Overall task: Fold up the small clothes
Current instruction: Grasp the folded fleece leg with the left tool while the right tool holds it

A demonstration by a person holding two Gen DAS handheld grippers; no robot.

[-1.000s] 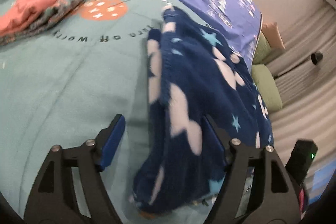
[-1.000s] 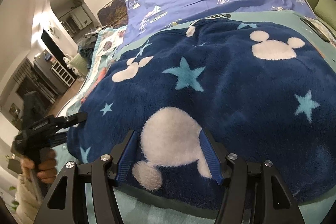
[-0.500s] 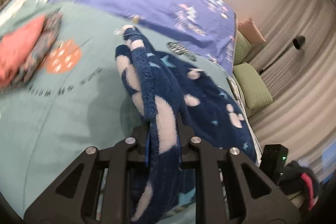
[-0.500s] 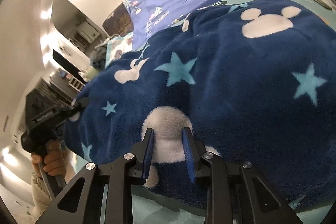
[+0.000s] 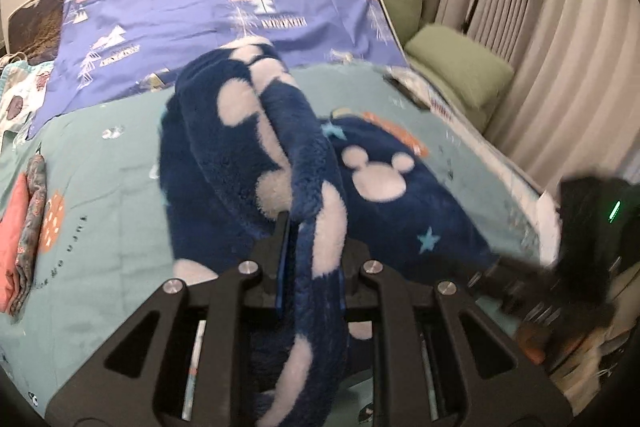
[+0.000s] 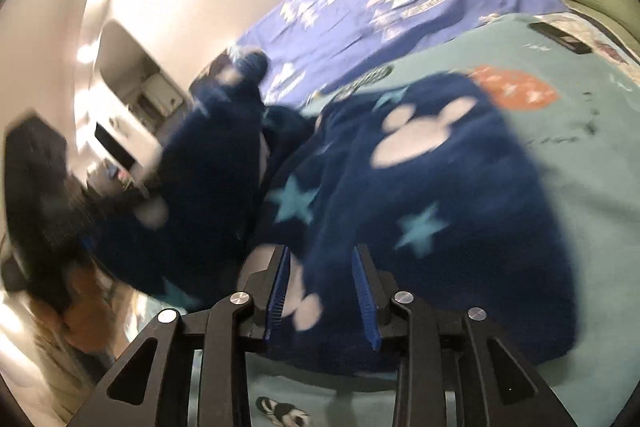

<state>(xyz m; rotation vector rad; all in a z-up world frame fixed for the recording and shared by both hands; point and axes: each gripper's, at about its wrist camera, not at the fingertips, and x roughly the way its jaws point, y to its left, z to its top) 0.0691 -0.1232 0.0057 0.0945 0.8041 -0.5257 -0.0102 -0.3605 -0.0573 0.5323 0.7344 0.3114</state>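
Note:
A navy fleece garment (image 5: 380, 183) with pale mouse heads and teal stars lies on the teal bedspread (image 5: 100, 227). My left gripper (image 5: 310, 263) is shut on its near edge and holds that edge lifted, so the fleece drapes in a raised fold toward the far side. My right gripper (image 6: 322, 283) is shut on the other near corner of the same garment (image 6: 420, 179), also lifted. Each gripper shows blurred in the other's view: the right one (image 5: 580, 251) at the right, the left one (image 6: 40, 207) at the left.
A folded pink and patterned pile (image 5: 20, 227) lies at the bed's left edge. A purple tree-print sheet (image 5: 224, 7) covers the far half. Green cushions (image 5: 456, 63) and curtains stand at the right. A dark flat object (image 6: 560, 39) lies near the bed's right edge.
Both grippers closed on the fleece's near edge, then lifted it and swung it up and away over the garment. Both views are now motion-blurred.

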